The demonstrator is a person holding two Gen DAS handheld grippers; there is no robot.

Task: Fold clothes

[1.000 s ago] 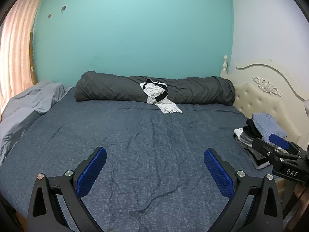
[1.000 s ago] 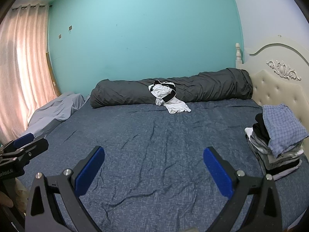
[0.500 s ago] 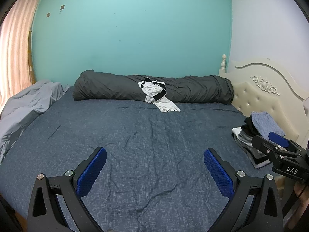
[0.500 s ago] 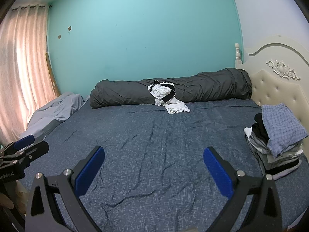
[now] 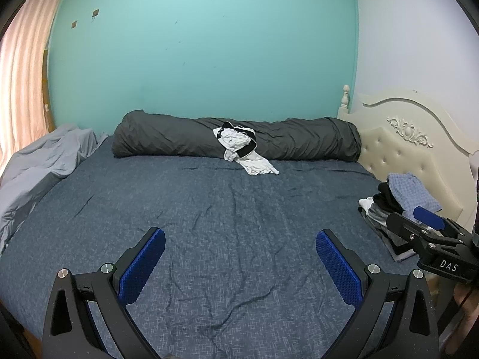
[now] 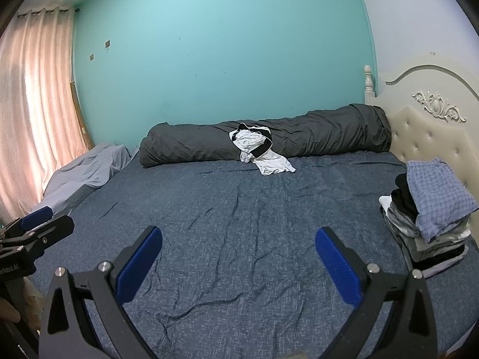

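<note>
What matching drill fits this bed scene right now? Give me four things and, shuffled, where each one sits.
Things:
1. white and black garment
2. stack of folded clothes
3. dark grey rolled duvet
4. light grey sheet

Places:
A. along the far edge of the bed, against the teal wall
B. right side, beside the headboard
C. bunched at the left edge, near the curtain
D. draped from the roll down onto the blue bedsheet

Pairs: 1-D, 2-B, 3-A, 4-C
</note>
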